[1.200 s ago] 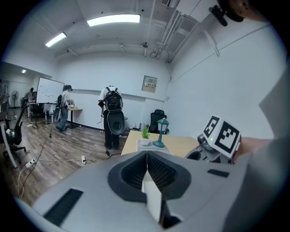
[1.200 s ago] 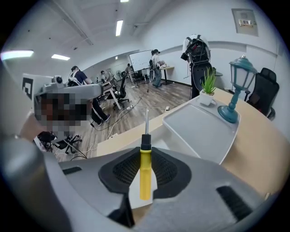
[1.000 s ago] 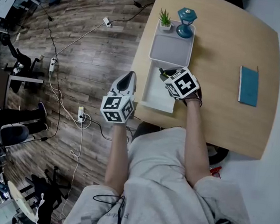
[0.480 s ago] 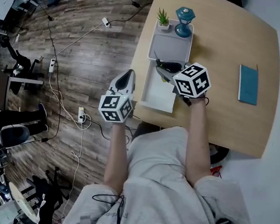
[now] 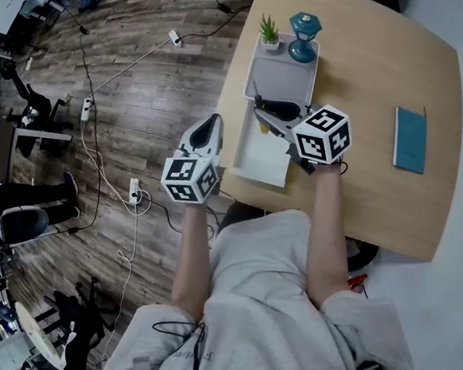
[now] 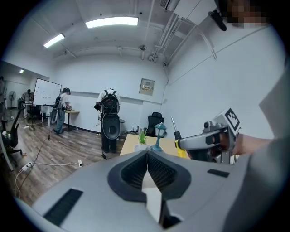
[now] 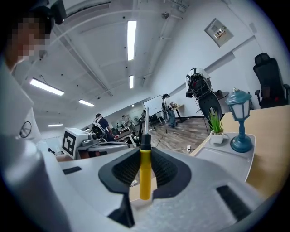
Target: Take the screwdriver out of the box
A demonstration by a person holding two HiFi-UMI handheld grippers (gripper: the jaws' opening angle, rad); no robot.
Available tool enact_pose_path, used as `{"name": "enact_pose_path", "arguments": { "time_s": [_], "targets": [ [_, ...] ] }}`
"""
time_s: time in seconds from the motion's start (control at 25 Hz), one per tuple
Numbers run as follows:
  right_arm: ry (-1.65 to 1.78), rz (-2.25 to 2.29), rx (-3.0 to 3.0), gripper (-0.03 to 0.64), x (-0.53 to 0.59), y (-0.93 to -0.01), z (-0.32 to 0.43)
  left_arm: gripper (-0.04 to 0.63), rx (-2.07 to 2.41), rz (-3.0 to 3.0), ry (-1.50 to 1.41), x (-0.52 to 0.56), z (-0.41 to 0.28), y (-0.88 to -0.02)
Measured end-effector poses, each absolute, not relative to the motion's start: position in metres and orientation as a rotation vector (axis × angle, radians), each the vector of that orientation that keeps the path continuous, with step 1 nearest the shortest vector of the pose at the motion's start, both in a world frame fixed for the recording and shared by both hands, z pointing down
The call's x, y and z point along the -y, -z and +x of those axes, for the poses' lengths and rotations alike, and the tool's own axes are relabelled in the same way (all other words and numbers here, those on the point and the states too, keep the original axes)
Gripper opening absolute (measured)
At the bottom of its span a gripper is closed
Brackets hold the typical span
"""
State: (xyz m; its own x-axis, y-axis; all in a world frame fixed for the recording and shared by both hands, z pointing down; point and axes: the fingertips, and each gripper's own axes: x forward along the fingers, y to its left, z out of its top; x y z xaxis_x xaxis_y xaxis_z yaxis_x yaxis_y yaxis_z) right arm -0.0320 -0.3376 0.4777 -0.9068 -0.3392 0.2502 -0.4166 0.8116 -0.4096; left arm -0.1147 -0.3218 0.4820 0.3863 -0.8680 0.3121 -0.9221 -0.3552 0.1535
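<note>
You are raising the yellow-handled screwdriver above the shallow white box, the right gripper fingers gripping its handle; the left gripper fingers are staying closed, empty.

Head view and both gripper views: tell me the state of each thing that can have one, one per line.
right gripper, shut on the screwdriver.
screwdriver, upright, held above the box.
left gripper, shut, empty, beside the table.
box, open, on the table.
blue notebook, closed, lying flat.
lamp, upright in the grey tray.
</note>
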Motion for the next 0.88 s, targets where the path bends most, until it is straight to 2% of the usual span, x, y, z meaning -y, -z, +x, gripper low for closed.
{"name": "enact_pose_path", "arguments": {
  "time_s": [0.4,0.88],
  "targets": [
    [-0.448,0.535,3.107,0.081,0.324,-0.468,-0.031,0.006,1.543,2.347,-0.271,0.322,-0.109,-0.487],
    [-0.563,0.579,2.95,0.081,0.321,-0.52,-0.021,0.006,1.498,2.357,-0.28,0.318,-0.1,-0.491]
  ]
}}
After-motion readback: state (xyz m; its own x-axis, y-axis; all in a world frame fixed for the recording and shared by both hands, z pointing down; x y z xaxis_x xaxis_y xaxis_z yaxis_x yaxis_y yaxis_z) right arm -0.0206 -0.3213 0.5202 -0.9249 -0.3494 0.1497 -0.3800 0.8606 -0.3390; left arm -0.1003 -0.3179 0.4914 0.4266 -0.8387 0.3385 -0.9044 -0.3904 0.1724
